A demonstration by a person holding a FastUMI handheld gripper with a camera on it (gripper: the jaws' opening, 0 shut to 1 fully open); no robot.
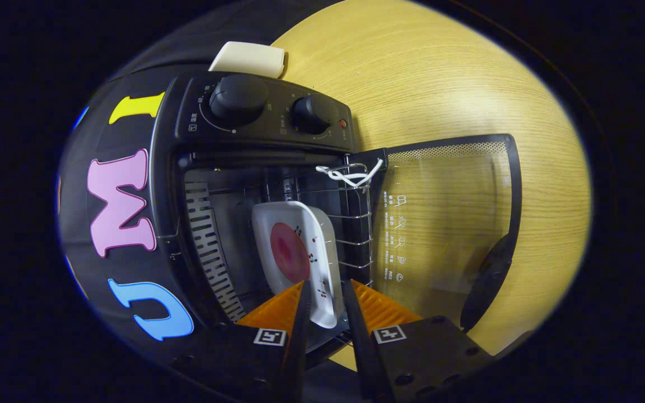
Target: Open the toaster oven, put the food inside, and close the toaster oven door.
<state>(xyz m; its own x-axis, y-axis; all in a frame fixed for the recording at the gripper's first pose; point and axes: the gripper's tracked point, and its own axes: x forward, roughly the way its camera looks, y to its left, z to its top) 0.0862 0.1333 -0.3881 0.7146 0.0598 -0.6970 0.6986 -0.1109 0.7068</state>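
Note:
The black toaster oven (188, 120) stands open on the wooden table, seen rolled on its side. Its glass door (445, 224) lies fully swung out over the table, with the dark handle (487, 280) at its far edge. Inside, a white plate (322, 263) rests against the wire rack (356, 224) and carries a round red piece of food (289, 252). My gripper (327, 284) is at the oven's mouth. Its two fingers close on the plate's near rim, one on each face.
Two black knobs (238, 98) sit on the oven's control panel. A white cord (350, 174) is tied to the rack's front corner. A cream-coloured block (249, 59) lies behind the oven. The wooden table (440, 84) stretches beyond the door.

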